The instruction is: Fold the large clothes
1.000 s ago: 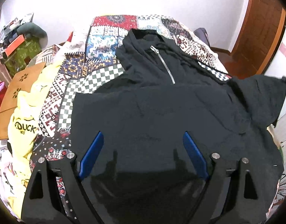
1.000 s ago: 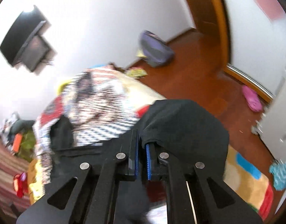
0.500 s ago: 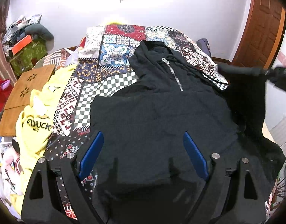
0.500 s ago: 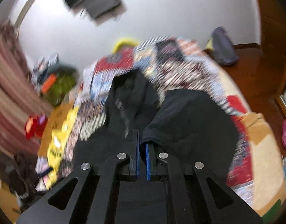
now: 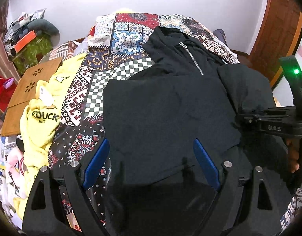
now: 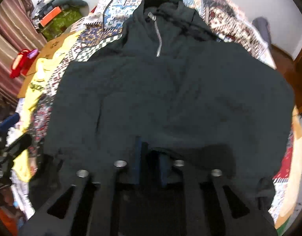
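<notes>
A black zip-neck hoodie (image 5: pixel 162 106) lies front up on a patchwork bedspread (image 5: pixel 123 39), its hood toward the wall. My left gripper (image 5: pixel 151 157) is open and empty, hovering over the hoodie's lower half. My right gripper (image 6: pixel 150 157) also shows in the left wrist view (image 5: pixel 241 116) at the right, over the hoodie's right side, where the sleeve (image 5: pixel 247 90) lies folded across the body. In the blurred right wrist view (image 6: pixel 170 90) its blue pads stand slightly apart with dark cloth around them; whether they still pinch the cloth is unclear.
A yellow "DUCK" garment (image 5: pixel 42 122) and a wooden board (image 5: pixel 31 82) lie at the bed's left edge. Cluttered boxes (image 5: pixel 31 45) stand by the left wall. A wooden door (image 5: pixel 281 35) is at the right. A purple bag (image 6: pixel 261 27) sits on the floor.
My right gripper swung the black sleeve from beyond the bed's right side over onto the hoodie's body and came down; its jaws now show a small gap. My left gripper stayed open, drifting slightly.
</notes>
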The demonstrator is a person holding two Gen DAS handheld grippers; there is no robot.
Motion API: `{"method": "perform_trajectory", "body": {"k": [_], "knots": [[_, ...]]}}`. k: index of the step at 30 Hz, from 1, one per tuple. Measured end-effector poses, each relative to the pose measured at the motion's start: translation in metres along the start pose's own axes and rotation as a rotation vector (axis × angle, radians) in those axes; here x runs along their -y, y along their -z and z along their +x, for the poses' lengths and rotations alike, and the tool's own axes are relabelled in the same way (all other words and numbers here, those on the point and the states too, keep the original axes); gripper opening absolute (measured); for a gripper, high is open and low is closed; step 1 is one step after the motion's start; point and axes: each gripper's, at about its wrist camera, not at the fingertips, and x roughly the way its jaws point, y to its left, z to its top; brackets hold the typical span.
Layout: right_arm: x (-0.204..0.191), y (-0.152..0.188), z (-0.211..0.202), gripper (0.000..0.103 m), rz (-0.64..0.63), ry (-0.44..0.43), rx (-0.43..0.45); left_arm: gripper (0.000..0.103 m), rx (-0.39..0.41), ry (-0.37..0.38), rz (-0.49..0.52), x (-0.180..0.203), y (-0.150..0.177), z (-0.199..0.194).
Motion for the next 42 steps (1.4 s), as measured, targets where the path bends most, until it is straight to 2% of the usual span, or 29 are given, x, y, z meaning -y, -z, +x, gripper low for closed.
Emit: {"method": "perform_trajectory", "body": {"k": [2, 4, 8, 13, 18, 25, 32, 38, 42], "knots": [[0.0, 0.002, -0.005, 0.049, 0.018, -0.051, -0.026, 0.087, 0.0, 0.001, 0.011, 0.005, -0.001, -0.002], [0.0, 0.009, -0.014, 0.054, 0.019, -0.07, -0.022, 0.087, 0.006, 0.005, 0.024, 0.011, -0.004, -0.004], [0.001, 0.019, -0.035, 0.057, -0.011, -0.046, -0.005, 0.087, 0.027, 0.013, 0.057, 0.029, -0.013, -0.012], [0.024, 0.029, -0.073, 0.06, 0.012, -0.023, 0.079, 0.087, 0.055, 0.034, 0.107, 0.058, -0.026, -0.02], [0.062, 0.039, -0.116, 0.066, 0.055, 0.058, 0.211, 0.087, 0.074, 0.046, 0.189, 0.099, -0.04, -0.02], [0.119, 0.055, -0.147, 0.067, 0.183, 0.15, 0.3, 0.087, 0.06, 0.094, 0.322, 0.171, -0.053, -0.002], [0.164, 0.074, -0.141, 0.067, 0.302, 0.193, 0.288, 0.087, 0.001, 0.095, 0.502, 0.244, -0.052, 0.042], [0.182, 0.087, -0.12, 0.067, 0.35, 0.175, 0.237, 0.088, -0.1, 0.064, 0.644, 0.278, -0.036, 0.091], [0.187, 0.091, -0.104, 0.067, 0.351, 0.172, 0.198, 0.097, -0.099, 0.058, 0.686, 0.291, -0.034, 0.107]]}}
